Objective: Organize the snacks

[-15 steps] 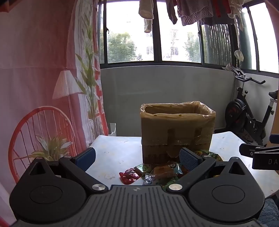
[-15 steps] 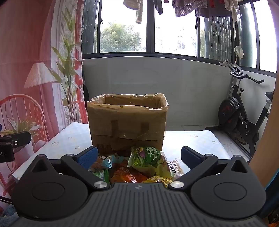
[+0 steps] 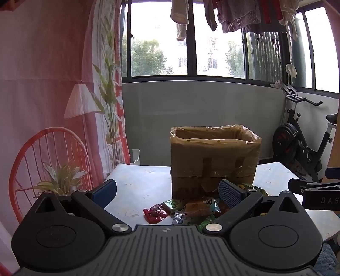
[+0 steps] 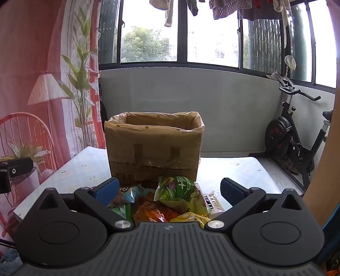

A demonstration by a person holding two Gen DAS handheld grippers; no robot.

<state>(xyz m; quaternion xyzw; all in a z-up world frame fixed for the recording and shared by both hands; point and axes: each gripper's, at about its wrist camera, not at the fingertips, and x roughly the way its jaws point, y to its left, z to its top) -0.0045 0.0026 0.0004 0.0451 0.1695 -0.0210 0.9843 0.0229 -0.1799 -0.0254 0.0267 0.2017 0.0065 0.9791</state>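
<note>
Balcony room, white flowered table [image 4: 244, 169] under both cameras, daylight from the windows behind.

Nearest: right gripper [image 4: 170, 189] has its jaws fully apart, nothing between the pads, tilted a bit down over the snack pile [image 4: 170, 203]. Looks like a pre-grasp stance: the wide spread would bracket the green bag [image 4: 180, 187], which sits on top of the orange bag [image 4: 153, 210], with yellow and small blue-white packets around it. Green bag is the easiest first pick, my guess.

Left gripper [image 3: 167, 191] also spread wide and empty, aimed at the left edge of the same pile. Red candy packet [image 3: 155, 212] lies slightly apart from the rest, so it's a likely left-side target. Part of the right gripper pokes in at the right edge of that view, so the two are working side by side.

Behind the pile, just touching or nearly so: brown cardboard box [image 4: 154, 146] lined with a plastic bag, top open, taped front. Placed right behind the snacks, presumably as the drop target. Can't see inside it.

Farther back: exercise bike [image 4: 286, 140] at right, printed curtain [image 4: 42, 63] at left, laundry [image 3: 244, 14] hanging over the window.

Versus half a second earlier: no real change. Both grippers in the same pose and spread, snacks and box where they were. Nothing picked yet.
</note>
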